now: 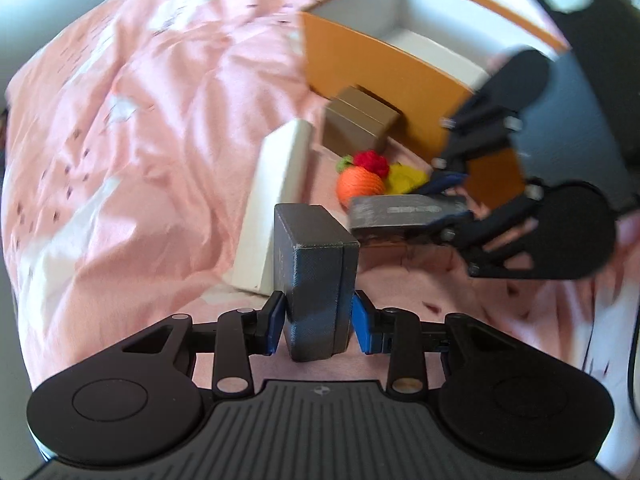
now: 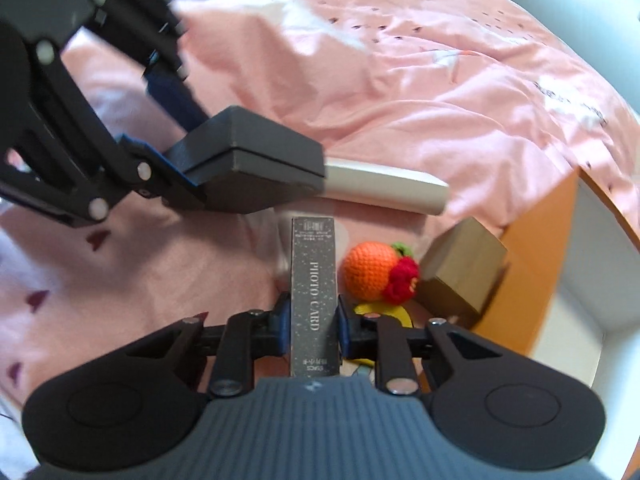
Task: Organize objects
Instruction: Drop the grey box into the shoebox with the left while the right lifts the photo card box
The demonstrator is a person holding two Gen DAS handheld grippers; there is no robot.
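My left gripper [image 1: 318, 320] is shut on a dark grey box [image 1: 316, 272], its blue pads pressing both sides. My right gripper [image 2: 312, 320] is shut on a slim grey "PHOTO CARD" box [image 2: 313, 292], held upright between its pads. In the left wrist view that slim box [image 1: 408, 212] lies flat in the right gripper [image 1: 444, 208], just right of the dark grey box. An orange storage box [image 1: 380, 64] with a white inside stands open behind, on a pink bedsheet [image 1: 140, 140].
Between the grippers and the storage box lie a crocheted orange [image 2: 370, 272], a red crocheted piece [image 2: 402, 280], a yellow one [image 2: 384, 314], a small tan box [image 2: 464, 272] and a long white box [image 2: 388, 192]. The bedsheet is rumpled all around.
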